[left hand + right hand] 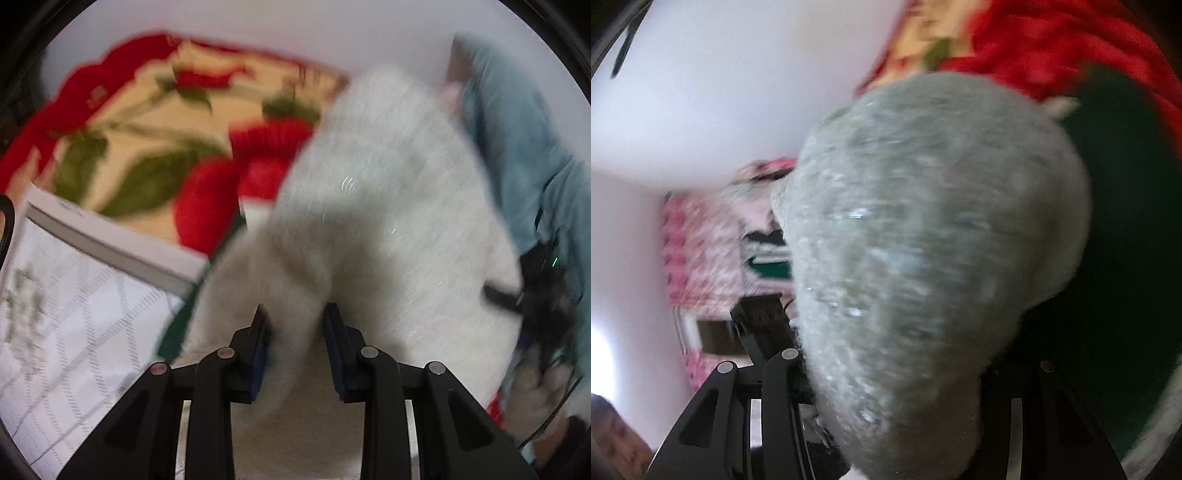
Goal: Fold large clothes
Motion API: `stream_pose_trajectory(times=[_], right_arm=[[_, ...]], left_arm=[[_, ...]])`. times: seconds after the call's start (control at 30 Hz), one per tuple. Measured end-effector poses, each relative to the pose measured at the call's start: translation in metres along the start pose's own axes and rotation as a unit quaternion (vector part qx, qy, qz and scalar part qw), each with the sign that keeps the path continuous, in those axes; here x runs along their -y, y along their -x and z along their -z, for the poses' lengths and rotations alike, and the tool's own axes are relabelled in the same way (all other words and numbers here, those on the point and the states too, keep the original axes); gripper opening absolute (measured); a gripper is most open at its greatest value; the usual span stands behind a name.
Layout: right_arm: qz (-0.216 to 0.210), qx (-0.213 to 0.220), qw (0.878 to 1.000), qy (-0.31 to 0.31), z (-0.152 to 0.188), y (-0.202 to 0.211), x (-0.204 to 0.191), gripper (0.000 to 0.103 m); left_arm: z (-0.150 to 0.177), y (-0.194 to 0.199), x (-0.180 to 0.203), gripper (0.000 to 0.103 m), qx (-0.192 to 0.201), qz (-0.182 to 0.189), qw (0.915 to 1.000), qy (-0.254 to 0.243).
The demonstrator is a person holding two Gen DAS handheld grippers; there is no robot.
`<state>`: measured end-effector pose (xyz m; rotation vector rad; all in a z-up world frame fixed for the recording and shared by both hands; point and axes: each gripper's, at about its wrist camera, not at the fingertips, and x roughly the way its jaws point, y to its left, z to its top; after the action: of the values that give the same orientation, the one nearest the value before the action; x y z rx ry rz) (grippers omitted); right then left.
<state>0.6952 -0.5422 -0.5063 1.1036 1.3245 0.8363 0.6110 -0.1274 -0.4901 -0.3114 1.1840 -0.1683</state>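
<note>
The left tool pinches a fold of the fluffy white sweater between its blue pads, clamped on the cloth. The sweater hangs raised above a bed, spreading up and right across the view. Behind it lies a floral blanket — red, cream and green — with a white box at its near edge. The right tool is mostly buried in sweater; cloth bunches between its fingers, gripped. Both views are blurred.
</note>
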Motion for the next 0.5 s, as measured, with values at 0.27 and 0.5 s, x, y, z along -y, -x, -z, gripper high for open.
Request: stream_pose_trajectory(times=[0.27, 0.5], right_arm=[[0.100, 0.015, 0.995, 0.019, -0.011, 0.003, -0.016, 0.085], [0.364, 0.094, 0.921, 0.105, 0.047, 0.007, -0.091, 0.103]], left_arm=[[-0.001, 0.016, 0.001, 0.032, 0.020, -0.035, 0.9991, -0.010], [0.007, 0.043, 0.008, 0.099, 0.040, -0.085, 0.9951, -0.031]])
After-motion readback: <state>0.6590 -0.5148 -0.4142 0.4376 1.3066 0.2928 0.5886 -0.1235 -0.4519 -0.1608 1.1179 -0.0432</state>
